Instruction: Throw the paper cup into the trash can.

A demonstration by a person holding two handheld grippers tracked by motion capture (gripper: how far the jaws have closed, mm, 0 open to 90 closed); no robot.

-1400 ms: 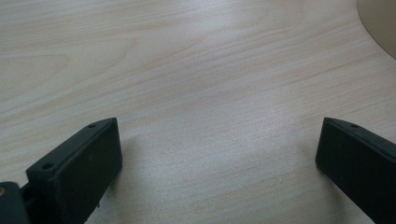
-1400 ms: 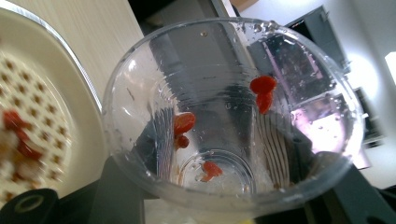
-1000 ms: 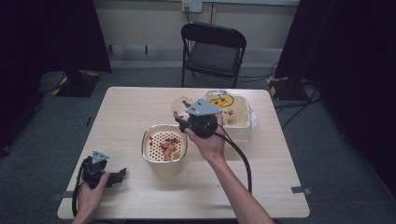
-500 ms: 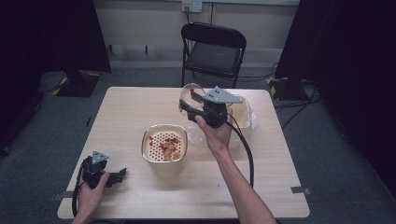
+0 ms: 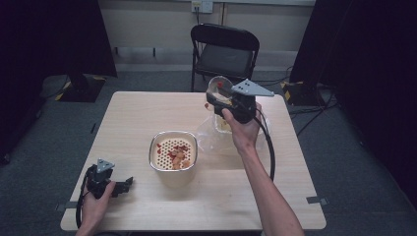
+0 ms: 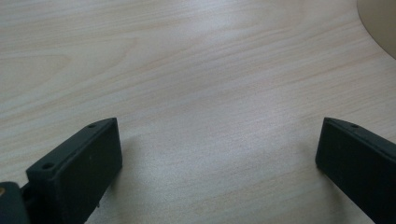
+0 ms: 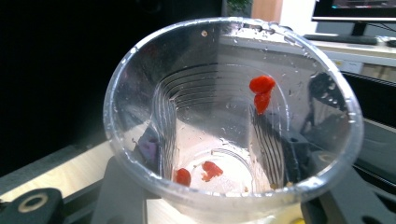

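My right gripper (image 5: 214, 102) is shut on a clear plastic cup (image 5: 215, 87), held in the air over the table's back right. In the right gripper view the cup (image 7: 233, 121) is tipped with its mouth toward the camera, wet inside, with a few red bits (image 7: 261, 91) stuck to its wall and bottom. A metal bowl (image 5: 153, 147) with a perforated insert holds red and tan pieces at the table's middle. My left gripper (image 5: 126, 184) rests on the table at the front left, open, with bare wood between its jaws (image 6: 219, 158).
A clear plastic container (image 5: 223, 127) with yellowish contents sits at the back right, partly hidden by the right hand, with clear plastic (image 5: 209, 140) beside it. A black folding chair (image 5: 223, 49) stands behind the table. The bowl's edge (image 6: 380, 23) shows in the left gripper view.
The right gripper carried the cup from beside the bowl up and toward the back right of the table. The left gripper kept still.
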